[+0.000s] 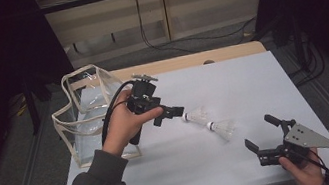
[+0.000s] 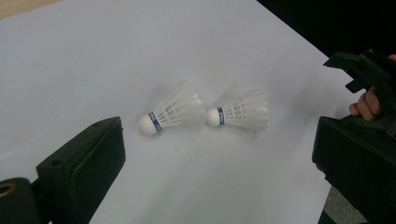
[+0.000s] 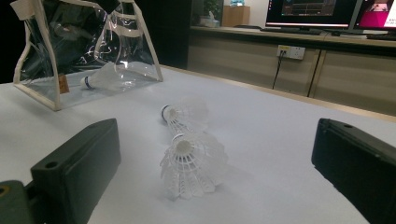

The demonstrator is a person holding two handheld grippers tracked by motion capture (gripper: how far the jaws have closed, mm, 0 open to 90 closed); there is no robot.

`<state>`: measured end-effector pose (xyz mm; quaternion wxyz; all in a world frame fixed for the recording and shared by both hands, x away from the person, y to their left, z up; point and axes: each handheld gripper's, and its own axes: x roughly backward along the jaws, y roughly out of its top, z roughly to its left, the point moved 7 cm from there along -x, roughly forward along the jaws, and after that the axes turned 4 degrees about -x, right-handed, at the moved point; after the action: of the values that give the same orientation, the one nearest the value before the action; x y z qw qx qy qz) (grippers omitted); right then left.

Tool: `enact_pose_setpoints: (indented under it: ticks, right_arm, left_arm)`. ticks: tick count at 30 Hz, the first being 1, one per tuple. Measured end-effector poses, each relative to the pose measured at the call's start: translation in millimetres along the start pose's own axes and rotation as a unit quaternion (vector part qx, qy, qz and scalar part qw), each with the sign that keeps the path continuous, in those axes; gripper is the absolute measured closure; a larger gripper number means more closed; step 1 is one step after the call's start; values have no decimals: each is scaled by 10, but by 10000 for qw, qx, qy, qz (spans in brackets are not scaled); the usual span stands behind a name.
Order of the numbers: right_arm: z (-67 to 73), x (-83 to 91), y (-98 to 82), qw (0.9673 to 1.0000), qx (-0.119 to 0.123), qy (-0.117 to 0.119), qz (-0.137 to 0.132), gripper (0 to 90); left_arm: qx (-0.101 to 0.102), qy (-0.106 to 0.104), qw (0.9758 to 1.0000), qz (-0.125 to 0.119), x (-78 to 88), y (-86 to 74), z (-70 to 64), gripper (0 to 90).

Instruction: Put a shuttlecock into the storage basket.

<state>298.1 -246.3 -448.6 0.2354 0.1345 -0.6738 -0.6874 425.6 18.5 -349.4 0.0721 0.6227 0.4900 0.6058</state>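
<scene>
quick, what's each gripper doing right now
left gripper: open, holding nothing, jaws pointing at the nearer shuttlecock.
right gripper: open, holding nothing.

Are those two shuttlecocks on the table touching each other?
Touching. The left gripper view shows the farther shuttlecock's cork tip pressed into the nearer shuttlecock's feathers.

Dim, dark surroundings; the white table (image 1: pixel 231 81) is evenly lit, shadows soft, all views slightly blurred.
</scene>
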Motion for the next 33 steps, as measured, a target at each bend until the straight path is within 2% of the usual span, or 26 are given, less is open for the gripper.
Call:
enact_pose_setpoints:
  ticks: [15,27,33]
  right_arm:
    - [8,1,-2,10000,9,11,17,12]
    - [8,1,-1,10000,8,13,15,12]
    - [12,1,1,10000,5,19,12,13]
  left_arm:
    - [-176,-154,9997,22,-144,-86,-85,28]
    - [-264,-397,9989,19,-254,-128,-173,27]
    - [-317,-430,9985,67,-311,-157,-208,27]
